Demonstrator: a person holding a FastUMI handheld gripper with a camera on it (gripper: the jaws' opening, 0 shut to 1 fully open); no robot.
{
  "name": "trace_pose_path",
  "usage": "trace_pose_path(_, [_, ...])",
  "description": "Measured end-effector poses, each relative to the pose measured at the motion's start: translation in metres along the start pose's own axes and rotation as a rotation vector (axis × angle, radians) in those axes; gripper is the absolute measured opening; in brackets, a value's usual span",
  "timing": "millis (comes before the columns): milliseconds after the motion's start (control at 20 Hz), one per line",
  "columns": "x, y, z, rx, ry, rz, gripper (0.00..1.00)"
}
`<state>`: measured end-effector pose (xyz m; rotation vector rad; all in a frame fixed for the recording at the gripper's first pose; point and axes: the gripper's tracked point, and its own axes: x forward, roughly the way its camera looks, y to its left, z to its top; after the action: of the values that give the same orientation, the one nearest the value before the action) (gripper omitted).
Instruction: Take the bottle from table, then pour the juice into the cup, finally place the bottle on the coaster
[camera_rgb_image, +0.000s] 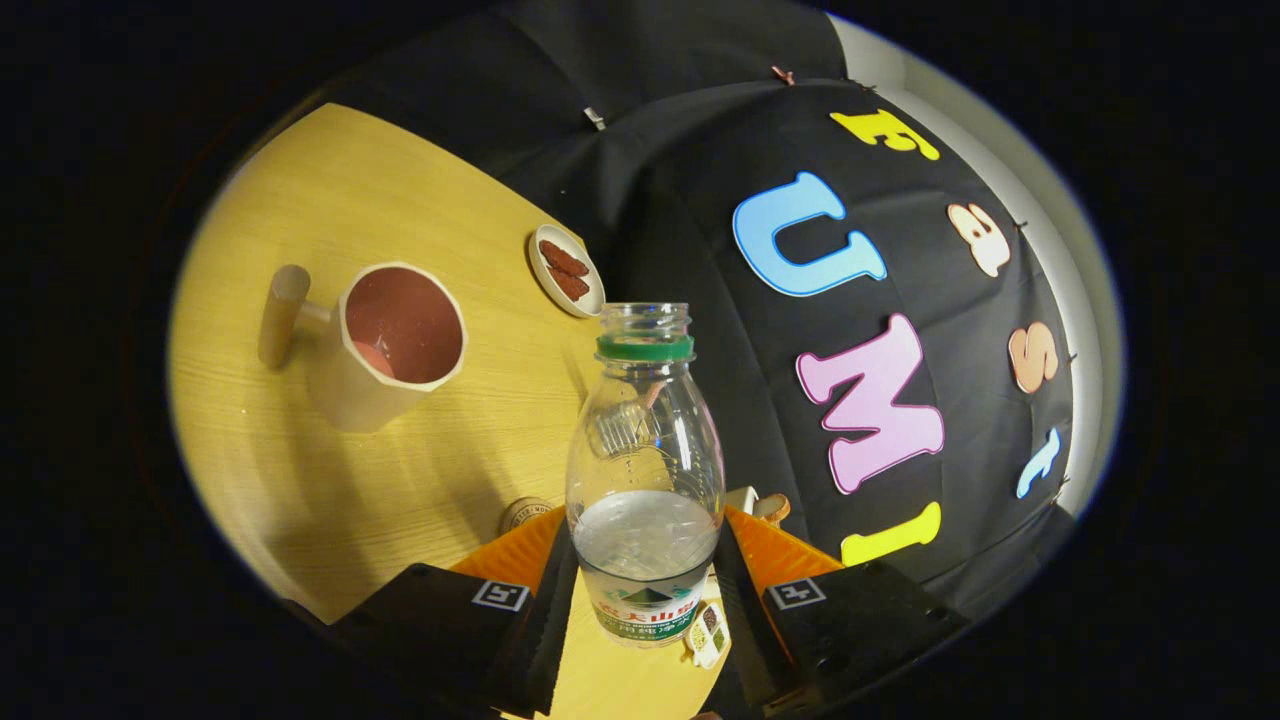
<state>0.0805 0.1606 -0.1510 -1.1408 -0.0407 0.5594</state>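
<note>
Pale wood table (330, 210) tilts across my view. Far left, the cup (398, 340) sits with its mouth open, ready to take a pour. Beyond it, a small dish (566, 270) near the wall. Between my fingers, the bottle (645, 470), uncapped, partly full; gripper (645, 590) clamped on both sides, I judge firmly enough for tipping.

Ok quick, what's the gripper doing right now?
Gripper: closed on the clear plastic bottle with a green neck ring, uncapped and partly filled.
</note>
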Motion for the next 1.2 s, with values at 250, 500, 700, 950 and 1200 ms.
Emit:
trace_pose_path(250, [0.011, 0.017, 0.001, -0.111, 0.002, 0.022, 0.71])
trace_pose_path(500, [0.017, 0.025, 0.006, -0.208, -0.012, 0.038, 0.71])
trace_pose_path(700, [0.021, 0.03, 0.005, -0.294, -0.016, 0.053, 0.71])
trace_pose_path(950, [0.021, 0.034, 0.001, -0.391, -0.015, 0.068, 0.71])
trace_pose_path(1200, [0.026, 0.029, 0.008, -0.459, -0.034, 0.075, 0.71])
